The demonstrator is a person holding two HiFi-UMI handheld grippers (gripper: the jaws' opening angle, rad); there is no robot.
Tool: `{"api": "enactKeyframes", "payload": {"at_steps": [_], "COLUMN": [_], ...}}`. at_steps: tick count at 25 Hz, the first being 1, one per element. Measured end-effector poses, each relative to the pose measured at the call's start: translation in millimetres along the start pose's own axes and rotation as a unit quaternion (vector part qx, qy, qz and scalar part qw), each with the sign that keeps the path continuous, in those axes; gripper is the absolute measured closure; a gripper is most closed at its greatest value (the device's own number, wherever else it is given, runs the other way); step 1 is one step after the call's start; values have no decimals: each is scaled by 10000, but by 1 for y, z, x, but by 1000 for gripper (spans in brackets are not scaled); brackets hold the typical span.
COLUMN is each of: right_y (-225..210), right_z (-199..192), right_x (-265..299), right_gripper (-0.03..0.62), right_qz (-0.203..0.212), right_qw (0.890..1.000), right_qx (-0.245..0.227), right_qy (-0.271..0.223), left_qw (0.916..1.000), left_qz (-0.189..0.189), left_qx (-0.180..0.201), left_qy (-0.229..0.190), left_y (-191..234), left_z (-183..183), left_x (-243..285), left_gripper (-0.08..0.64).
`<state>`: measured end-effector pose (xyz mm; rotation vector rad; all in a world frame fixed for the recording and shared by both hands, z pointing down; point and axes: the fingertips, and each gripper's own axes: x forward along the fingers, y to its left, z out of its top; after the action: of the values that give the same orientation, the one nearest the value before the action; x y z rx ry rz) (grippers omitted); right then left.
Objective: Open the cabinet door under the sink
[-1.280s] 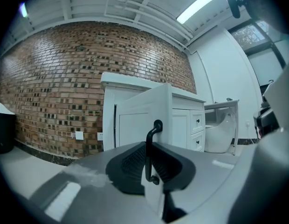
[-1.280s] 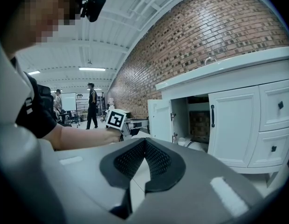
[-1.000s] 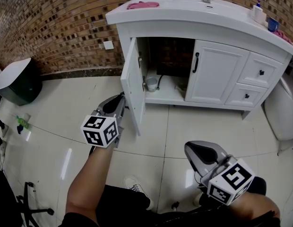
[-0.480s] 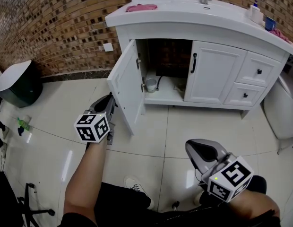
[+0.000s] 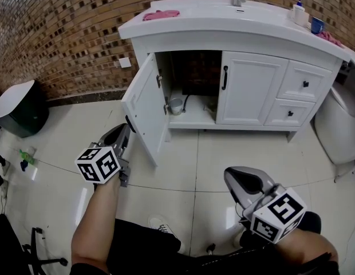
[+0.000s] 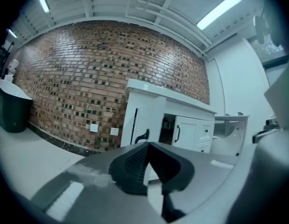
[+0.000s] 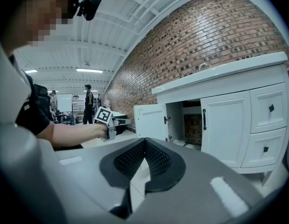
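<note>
Head view: the left cabinet door [image 5: 144, 105] of the sink vanity [image 5: 235, 27] stands swung wide open on its hinges at the left edge of the opening, with its free edge out over the floor. I judge it a light, stiff panel that swings freely and needs only a gentle pull. The place to take it is the black bar handle [image 5: 127, 124] near the free edge, since the painted face looks slick. My left claw [image 5: 122, 132] sits just beside that handle, low on the door's outer side; I cannot tell from here whether they touch. My right claw [image 5: 237, 179] hangs well apart from the door, over the floor tiles.

Left gripper view: the jaws have just been closing and now meet at the tips with nothing between them. The handle [image 6: 141, 136] shows just beyond the tips, not inside them.

Right gripper view: this claw's [image 7: 144, 141] jaws are also clenched on nothing. The open door [image 7: 151, 122] stands ahead and to the left, far from it.
</note>
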<state>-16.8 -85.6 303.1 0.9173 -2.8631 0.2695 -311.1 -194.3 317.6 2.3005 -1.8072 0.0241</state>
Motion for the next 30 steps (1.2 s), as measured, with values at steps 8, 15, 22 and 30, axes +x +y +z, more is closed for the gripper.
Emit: {"api": "enactKeyframes", "payload": {"at_steps": [8, 15, 22, 30], "right_y": [-13, -17, -6, 9], "right_z": [4, 0, 5, 3], "right_x": [-11, -24, -38, -43], "right_gripper": [584, 584, 584, 584], "right_qz": [-143, -218, -176, -88], "right_qw": [9997, 9995, 9996, 9997], "right_qx": [105, 173, 125, 175], "right_qy": [-149, -116, -170, -118], "left_qw": [9885, 9716, 9598, 9613], "left_qz": [-1460, -2333, -2712, -2698], "left_qx": [358, 397, 706, 557], "left_qy": [-169, -25, -143, -41], "left_y": [-128, -200, -232, -230], "left_z": [10, -9, -10, -23], "left_x": [-45, -54, -69, -70], "left_gripper": [555, 555, 555, 555]}}
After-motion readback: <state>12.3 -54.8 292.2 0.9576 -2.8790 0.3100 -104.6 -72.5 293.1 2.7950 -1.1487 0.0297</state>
